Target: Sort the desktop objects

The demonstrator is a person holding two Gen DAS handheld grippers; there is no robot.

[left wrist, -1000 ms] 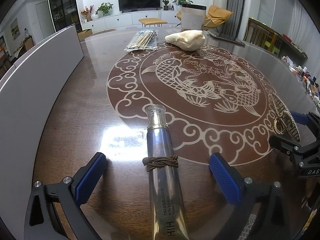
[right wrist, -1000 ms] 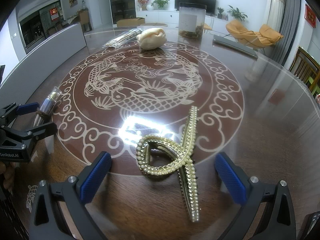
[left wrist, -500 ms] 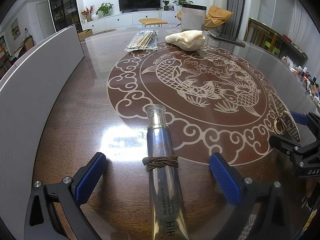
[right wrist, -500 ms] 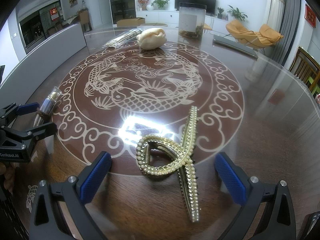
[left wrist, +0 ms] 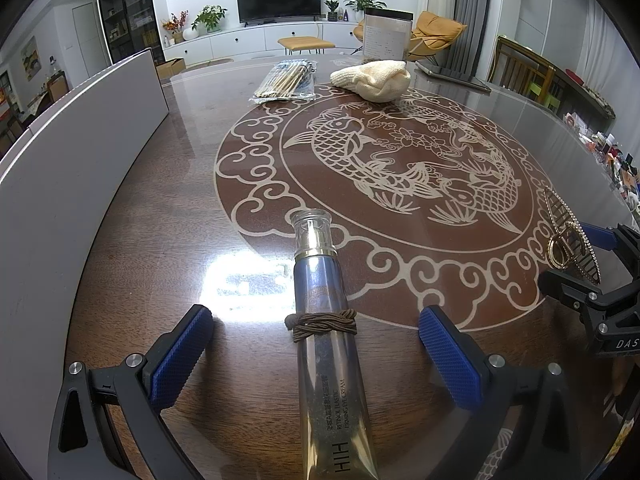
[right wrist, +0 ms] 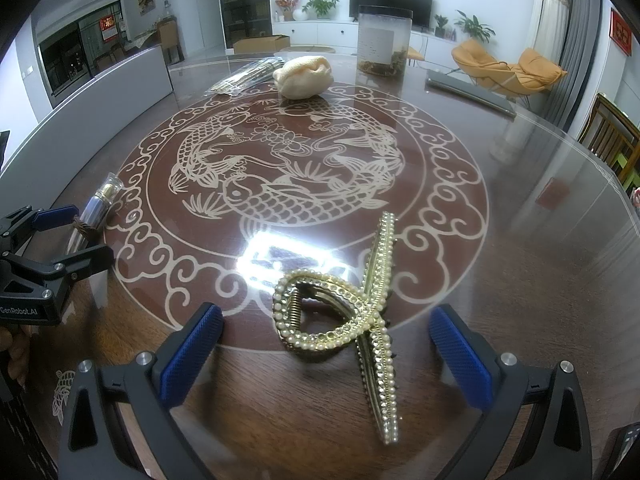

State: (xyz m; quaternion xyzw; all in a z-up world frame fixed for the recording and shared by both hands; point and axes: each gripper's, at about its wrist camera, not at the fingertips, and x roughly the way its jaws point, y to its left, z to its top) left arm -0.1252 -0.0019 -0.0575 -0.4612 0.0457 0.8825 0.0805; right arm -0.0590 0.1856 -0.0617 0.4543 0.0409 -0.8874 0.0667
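Left gripper (left wrist: pixel 316 354) released, pads wide either side of eye-cream tube (left wrist: pixel 324 320) lying on table (left wrist: pixel 160 200). Right gripper (right wrist: pixel 326 354) released too, straddling pearl hair claw (right wrist: pixel 360 320), untouched, near table's front edge.

Honestly not much moved here: the pearl hair clip (right wrist: pixel 352 320) just sits a touch lower between the right gripper (right wrist: pixel 326 354) fingers (so that gripper crept forward a hair), everything else looks frozen.
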